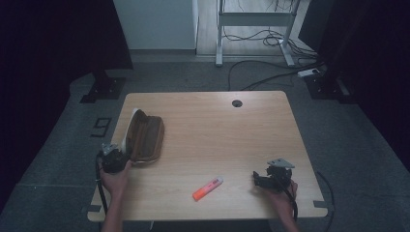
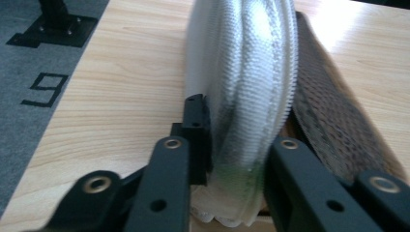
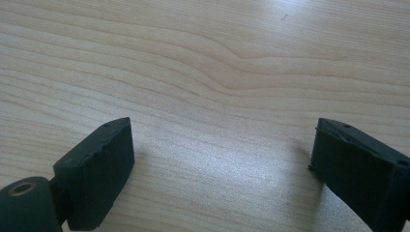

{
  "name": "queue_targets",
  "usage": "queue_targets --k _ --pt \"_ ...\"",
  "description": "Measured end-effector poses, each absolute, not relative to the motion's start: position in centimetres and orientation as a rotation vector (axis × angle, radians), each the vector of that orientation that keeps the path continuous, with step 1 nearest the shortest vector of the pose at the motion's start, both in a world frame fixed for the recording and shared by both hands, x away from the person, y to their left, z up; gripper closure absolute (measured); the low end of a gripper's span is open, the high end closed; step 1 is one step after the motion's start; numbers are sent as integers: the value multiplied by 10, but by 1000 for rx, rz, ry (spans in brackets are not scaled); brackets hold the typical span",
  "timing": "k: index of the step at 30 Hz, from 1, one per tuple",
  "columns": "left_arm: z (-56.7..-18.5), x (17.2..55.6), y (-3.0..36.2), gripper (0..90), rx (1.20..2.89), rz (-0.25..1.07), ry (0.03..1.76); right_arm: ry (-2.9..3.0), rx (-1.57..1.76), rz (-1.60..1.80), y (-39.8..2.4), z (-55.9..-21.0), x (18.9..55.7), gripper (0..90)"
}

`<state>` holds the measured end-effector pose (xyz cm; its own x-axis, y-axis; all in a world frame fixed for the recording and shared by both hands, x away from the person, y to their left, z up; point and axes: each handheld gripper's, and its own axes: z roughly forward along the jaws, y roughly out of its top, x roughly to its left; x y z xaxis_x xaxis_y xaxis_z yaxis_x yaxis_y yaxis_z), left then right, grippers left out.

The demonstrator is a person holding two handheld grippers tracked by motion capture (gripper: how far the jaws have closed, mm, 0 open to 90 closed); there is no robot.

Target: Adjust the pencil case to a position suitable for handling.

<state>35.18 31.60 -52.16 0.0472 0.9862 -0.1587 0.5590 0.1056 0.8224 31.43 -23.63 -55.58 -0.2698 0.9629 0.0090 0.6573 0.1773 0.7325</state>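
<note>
Pencil case (image 2: 251, 72), open, brown mesh half lying flat and pale woven flap standing on edge: I logged it at the left side of the tabletop (image 1: 232, 140), its near end between the jaws of the left gripper (image 2: 232, 159). Those jaws were clamped on the pale flap, one to each side, the fabric bulging between them.

Right gripper (image 3: 220, 159): jaws spread wide, nothing between them, bare wood ahead of them.

Highlighter (image 1: 208, 188), orange with a pink end: lying loose, well apart from both sets of jaws, roughly between the two hands.

Risks, as I judged them: the flap was soft and rounded, so the grip could slide off if I pulled upward or sideways; a hard tug would drag the whole case across the wood, since nothing pinned the mesh half; the case sat near the left edge and could be pushed over it.

Unclear items: the case's contents, hidden by the flap; the zip, too blurred to follow; how deep the flap sat between the jaws.
</note>
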Motion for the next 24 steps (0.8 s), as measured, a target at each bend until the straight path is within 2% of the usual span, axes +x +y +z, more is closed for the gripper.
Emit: queue_targets --k 10,24 --pt "-516 351 323 835 1476 645 1601 1998 1521 879 -236 -556 314 79" --pt "-500 340 330 845 1381 550 1508 1998 1521 879 -236 -556 314 79"
